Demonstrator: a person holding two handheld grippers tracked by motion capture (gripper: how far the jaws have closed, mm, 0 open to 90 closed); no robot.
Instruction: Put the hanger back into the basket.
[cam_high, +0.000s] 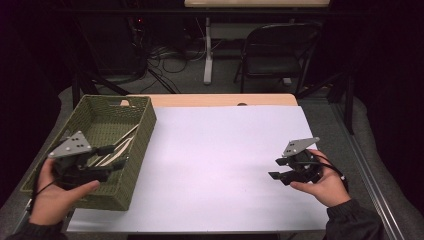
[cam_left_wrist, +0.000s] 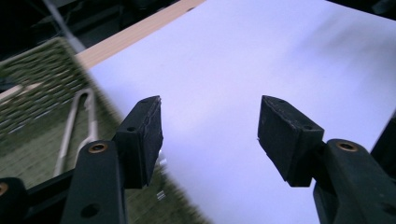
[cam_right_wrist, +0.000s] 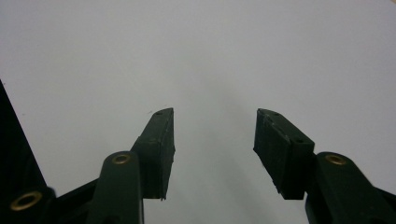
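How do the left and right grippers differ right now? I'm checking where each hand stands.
The left gripper is over the green woven basket, which holds pale tongs; the right gripper is over the bare white sheet, away from the basket. The left gripper points toward the table's middle from the left edge; the right gripper points leftward from the right side. Both have their jaws open with nothing between them.

Left gripper (cam_left_wrist: 210, 135) held above the white sheet (cam_left_wrist: 261, 60), black jaws standing wide apart with nothing between them. Green woven basket (cam_left_wrist: 37, 88) off to the left, blurred, with pale wooden tongs (cam_left_wrist: 77, 123) lying inside. Strip of bare wooden table edge (cam_left_wrist: 135, 32) running beyond the sheet, between basket and paper.
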